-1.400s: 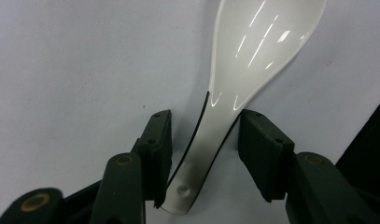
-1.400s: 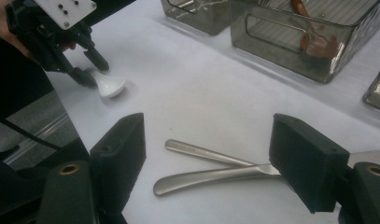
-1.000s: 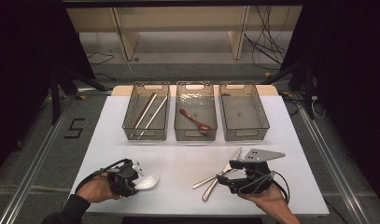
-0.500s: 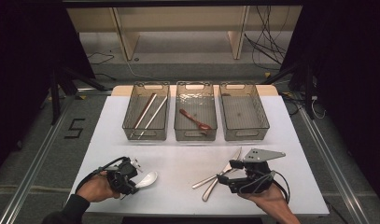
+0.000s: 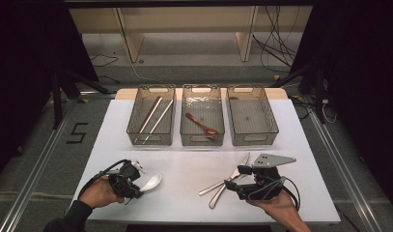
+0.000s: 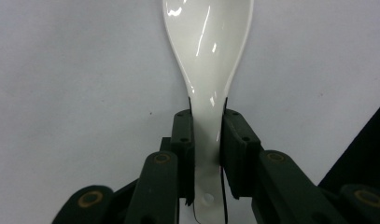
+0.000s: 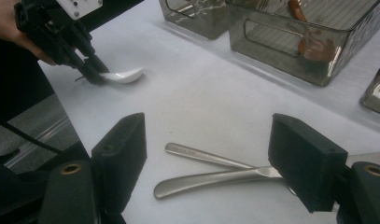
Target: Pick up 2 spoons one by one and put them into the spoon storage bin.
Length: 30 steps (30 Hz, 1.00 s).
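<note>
Clamping white spoon (image 6: 207,70) handle, left tool (image 6: 207,140); right tool (image 7: 211,154) wide apart, empty.

Your left gripper (image 5: 136,186) sits low with its jaws clamped narrow (pads nearly together); your right gripper (image 5: 232,180) rests level, jaws spread wide apart.

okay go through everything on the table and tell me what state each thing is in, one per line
White spoon: flat on the table, handle clamped in the left gripper.
Right gripper: jaws open, nothing held.
Two metal utensils: crossed on the table, loose.
Left bin: holds two chopsticks.
Middle bin: holds a brown spoon.
Right bin: empty.
</note>
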Tool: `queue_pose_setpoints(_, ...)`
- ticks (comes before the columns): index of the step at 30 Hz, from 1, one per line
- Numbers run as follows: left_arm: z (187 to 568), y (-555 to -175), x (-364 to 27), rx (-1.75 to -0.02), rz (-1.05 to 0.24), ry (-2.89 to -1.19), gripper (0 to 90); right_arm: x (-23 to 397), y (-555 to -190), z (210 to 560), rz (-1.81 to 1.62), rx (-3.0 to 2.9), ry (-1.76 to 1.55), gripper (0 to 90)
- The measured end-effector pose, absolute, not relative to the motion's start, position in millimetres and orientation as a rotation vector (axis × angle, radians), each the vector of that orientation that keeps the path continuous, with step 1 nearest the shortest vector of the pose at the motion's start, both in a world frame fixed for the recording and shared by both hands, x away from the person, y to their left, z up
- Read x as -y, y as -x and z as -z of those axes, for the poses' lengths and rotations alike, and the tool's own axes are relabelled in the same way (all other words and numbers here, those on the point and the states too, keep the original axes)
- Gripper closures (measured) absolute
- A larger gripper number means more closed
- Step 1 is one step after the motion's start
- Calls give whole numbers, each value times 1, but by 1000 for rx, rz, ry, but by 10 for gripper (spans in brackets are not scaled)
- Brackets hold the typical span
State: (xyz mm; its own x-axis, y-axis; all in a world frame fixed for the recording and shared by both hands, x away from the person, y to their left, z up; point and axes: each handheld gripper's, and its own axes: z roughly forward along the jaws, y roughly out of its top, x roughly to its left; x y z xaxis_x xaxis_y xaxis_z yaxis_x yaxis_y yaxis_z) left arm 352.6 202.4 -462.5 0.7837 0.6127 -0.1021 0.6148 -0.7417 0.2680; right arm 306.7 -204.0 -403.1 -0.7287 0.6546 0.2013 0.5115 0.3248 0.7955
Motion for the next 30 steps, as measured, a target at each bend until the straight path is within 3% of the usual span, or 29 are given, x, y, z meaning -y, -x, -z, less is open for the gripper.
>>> queue_pose_setpoints(15, 453, -362, -213, -1034, 32, -2512, 758, 204, -307, 402, -1365, -2423, -1082, 292)
queue_pose_setpoints(30, 402, -379, -181, -921, -121, -2345, 758, 207, -309, 403, -1374, -2406, -1098, 288)
